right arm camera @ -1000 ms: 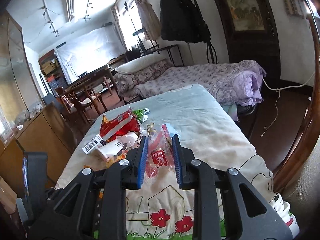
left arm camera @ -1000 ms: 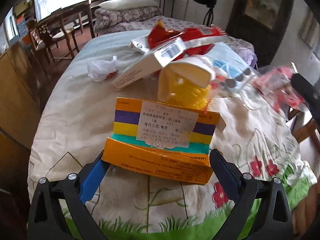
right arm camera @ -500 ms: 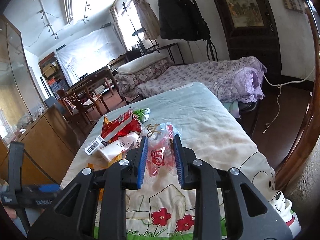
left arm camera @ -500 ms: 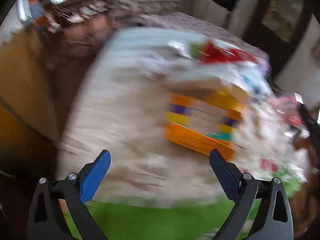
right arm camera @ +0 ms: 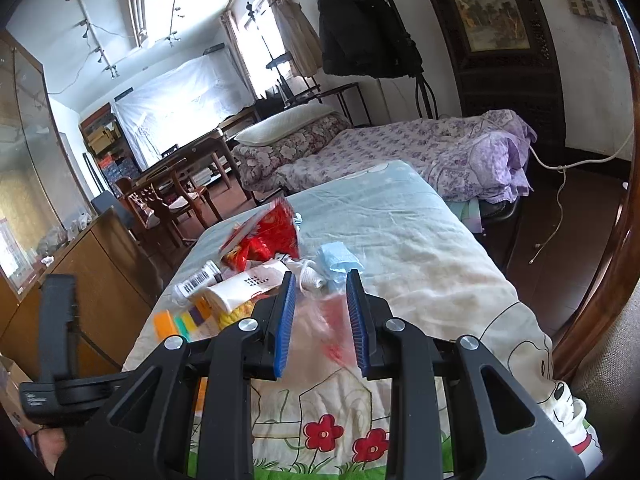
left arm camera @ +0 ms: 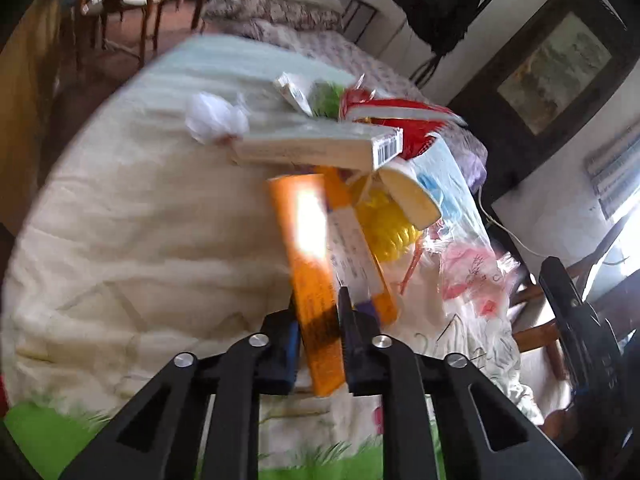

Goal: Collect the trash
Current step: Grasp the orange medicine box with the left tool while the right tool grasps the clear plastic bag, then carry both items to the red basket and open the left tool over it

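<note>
**Left gripper clamped on the orange box, right gripper on a clear bag**

The left gripper [left arm camera: 318, 336] was clenched on the near end of the orange medicine box [left arm camera: 310, 248], its pads pressing the narrow faces, so the box stood on edge and stretched away toward the heap of trash on the bed [left arm camera: 120, 220]. The right gripper [right arm camera: 320, 320], partly closed, held a clear plastic bag [right arm camera: 320, 320] with red print between its blue pads; the bag sagged onto the quilt near the foot edge of the bed.

The rest of the trash lay along the middle of the bed: a flat white carton [left arm camera: 308, 146] with a barcode, a red snack wrapper [left arm camera: 400, 120], a crumpled white tissue [left arm camera: 216, 120], a yellow coil [left arm camera: 388, 224] under a paper cup [left arm camera: 408, 196], and a blue face mask [right arm camera: 336, 258].

The grip looked risky. The box was caught only at one end, so its long free part could swing or slip out when lifted, and its far end lay against the carton and cup, which it might drag or topple. The thin bag could slide from its partly closed pads.

A white pharmacy label on the box carried printed characters, too blurred to read. The barcode digits and the bag's red print were likewise illegible.
</note>
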A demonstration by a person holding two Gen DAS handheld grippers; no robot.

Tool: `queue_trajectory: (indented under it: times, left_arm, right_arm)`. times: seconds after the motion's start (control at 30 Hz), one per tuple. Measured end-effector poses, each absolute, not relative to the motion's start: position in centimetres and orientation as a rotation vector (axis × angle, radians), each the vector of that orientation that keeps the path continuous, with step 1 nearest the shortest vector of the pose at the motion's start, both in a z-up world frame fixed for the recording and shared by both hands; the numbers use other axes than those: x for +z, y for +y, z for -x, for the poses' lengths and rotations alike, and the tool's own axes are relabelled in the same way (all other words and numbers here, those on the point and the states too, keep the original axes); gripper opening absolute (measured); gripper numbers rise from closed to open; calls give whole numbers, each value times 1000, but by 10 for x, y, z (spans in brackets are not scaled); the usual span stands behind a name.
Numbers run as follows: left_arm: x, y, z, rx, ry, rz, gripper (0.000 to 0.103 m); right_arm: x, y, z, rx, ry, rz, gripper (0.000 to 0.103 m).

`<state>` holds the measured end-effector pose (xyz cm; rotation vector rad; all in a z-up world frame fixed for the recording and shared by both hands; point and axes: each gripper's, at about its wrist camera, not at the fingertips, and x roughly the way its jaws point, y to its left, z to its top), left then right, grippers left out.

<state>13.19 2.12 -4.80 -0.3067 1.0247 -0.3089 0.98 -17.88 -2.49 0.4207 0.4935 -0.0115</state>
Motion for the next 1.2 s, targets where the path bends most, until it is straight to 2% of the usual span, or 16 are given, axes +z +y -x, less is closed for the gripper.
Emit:
queue_trajectory:
  times: [0.27, 0.43, 0.7, 0.73, 0.77, 0.83, 0.97, 1.2]
  left_arm:
    - [9, 71, -64, -311, 895, 314, 16]
    - [41, 140, -18, -234, 810, 345, 16]
    - [31, 268, 54, 1, 813, 415, 16]
    - [26, 280, 60, 23, 818, 426, 16]
    - [22, 292, 67, 37, 821, 441, 16]
    - [13, 314, 79, 60, 823, 475, 16]
    - [-7, 340, 96, 96, 832, 516, 16]
    - [-60, 377, 117, 168, 921, 550, 16]
  right_arm:
    - [-17, -171, 3, 56, 454, -389, 26]
    - [-9, -157, 22, 140, 411, -337, 22]
    - [3, -113, 47, 232, 411, -182, 21]
    - [0, -112, 38, 207, 456, -154, 30]
    - [-5, -115, 29, 180, 508, -148, 53]
    - [-16, -134, 13, 105, 587, -220, 74]
    - [-40, -185, -14, 74, 702, -514, 74]
    - [-59, -192, -57, 54, 806, -662, 79]
